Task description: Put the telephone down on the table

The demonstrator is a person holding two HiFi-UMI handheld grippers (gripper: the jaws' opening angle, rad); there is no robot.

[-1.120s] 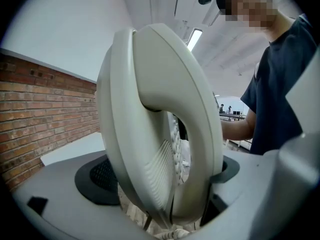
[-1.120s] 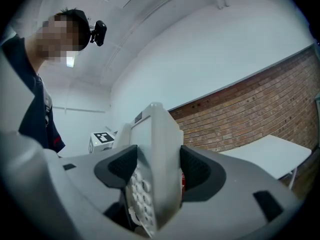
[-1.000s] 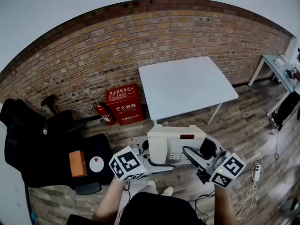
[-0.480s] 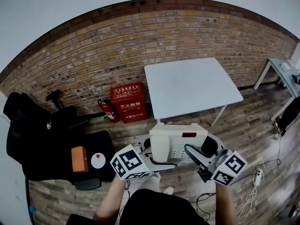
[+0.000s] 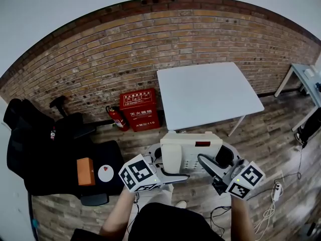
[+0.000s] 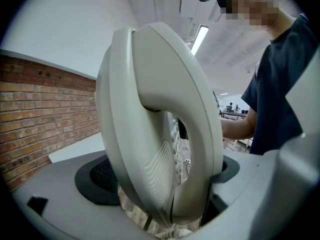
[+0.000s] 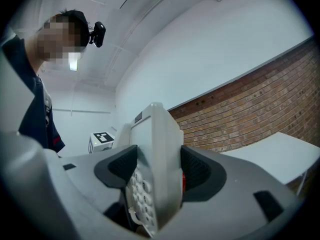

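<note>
Telephone (image 5: 190, 150) within right hand-held gripper (image 7: 156, 170)

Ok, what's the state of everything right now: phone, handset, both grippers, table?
telephone: held in the air short of the table, keypad facing up, not set down.
handset: seated on the telephone.
left gripper: shut on the telephone's handset side.
right gripper: shut on the telephone's keypad side.
table: standing upright, telephone not on it.
</note>
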